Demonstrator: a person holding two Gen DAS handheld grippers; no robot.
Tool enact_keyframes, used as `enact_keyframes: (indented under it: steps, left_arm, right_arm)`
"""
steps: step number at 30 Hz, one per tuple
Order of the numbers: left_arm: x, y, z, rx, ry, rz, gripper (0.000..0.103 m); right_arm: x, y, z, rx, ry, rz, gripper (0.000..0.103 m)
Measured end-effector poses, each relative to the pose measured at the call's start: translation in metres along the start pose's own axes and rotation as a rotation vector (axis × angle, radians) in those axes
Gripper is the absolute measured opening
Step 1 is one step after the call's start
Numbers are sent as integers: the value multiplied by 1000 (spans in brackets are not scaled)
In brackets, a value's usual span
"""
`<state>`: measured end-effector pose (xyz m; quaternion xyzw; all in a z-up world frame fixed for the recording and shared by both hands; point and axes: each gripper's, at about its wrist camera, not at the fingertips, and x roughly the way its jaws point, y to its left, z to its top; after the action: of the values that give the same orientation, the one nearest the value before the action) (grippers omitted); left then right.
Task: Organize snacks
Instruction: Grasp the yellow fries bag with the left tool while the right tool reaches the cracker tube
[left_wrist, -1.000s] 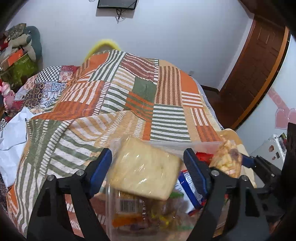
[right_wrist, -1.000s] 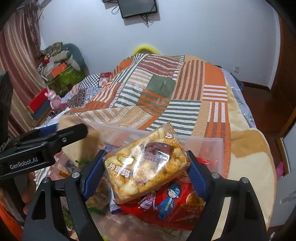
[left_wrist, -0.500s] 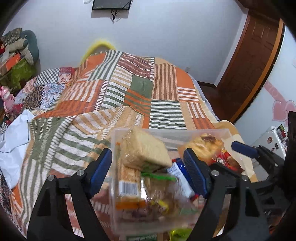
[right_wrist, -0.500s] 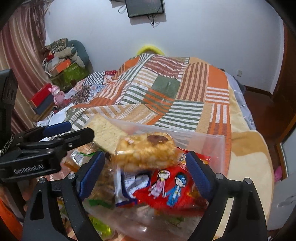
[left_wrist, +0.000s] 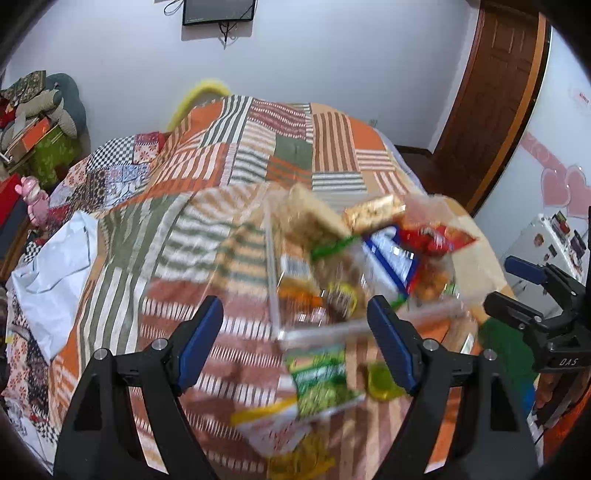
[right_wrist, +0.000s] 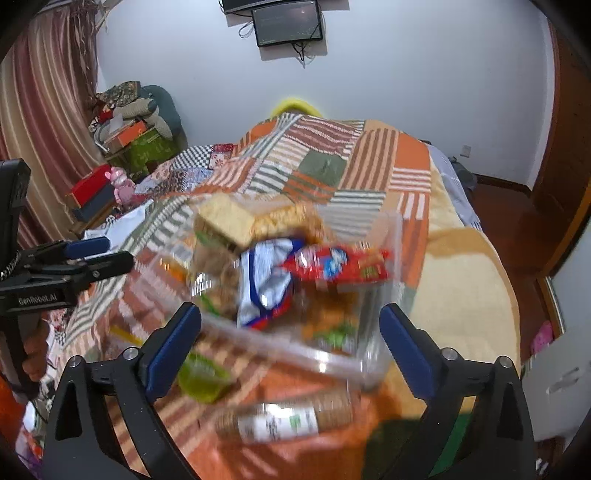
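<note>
A: Where are the snacks, and the grippers?

B: A clear bin (right_wrist: 373, 291) on the patchwork quilt (left_wrist: 207, 206) is heaped with packets. Both the left gripper (left_wrist: 295, 336) and right gripper (right_wrist: 291, 336) gape with nothing between them; the right has just been opening.

A: What might go wrong?

B: The bread packet (right_wrist: 225, 221) and biscuit pack (left_wrist: 373, 212) sit high; a nudge, or the soft bed giving, could spill them. More snacks lie loose nearby. It's a bedroom with a white wall (left_wrist: 332, 55).
</note>
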<state>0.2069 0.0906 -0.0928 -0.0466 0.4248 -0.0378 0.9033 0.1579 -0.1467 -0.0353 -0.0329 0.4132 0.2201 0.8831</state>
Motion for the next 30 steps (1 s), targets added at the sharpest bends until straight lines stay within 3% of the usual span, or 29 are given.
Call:
enact_keyframes:
  steps: [5, 16, 24, 25, 27, 30]
  left_arm:
    - [4, 7, -34, 4, 57, 25, 82]
    - [32, 9, -95, -3, 193, 24, 82]
    - [35, 5, -110, 22, 163, 52, 82]
    - [36, 5, -111, 17, 152, 55, 80]
    - [35, 4, -113, 19, 136, 58, 62]
    - [31, 0, -115, 36, 116, 71, 45]
  right_arm:
    - [17, 2, -26, 47, 75, -13, 102]
    - [64, 0, -38, 135, 175, -123, 102]
    - [41, -13, -60, 135, 188, -89, 103]
    - [39, -16, -61, 144, 194, -83, 103]
    - [32, -24, -65, 168, 203, -72, 103]
    - [16, -31, -73, 198, 192, -67, 103]
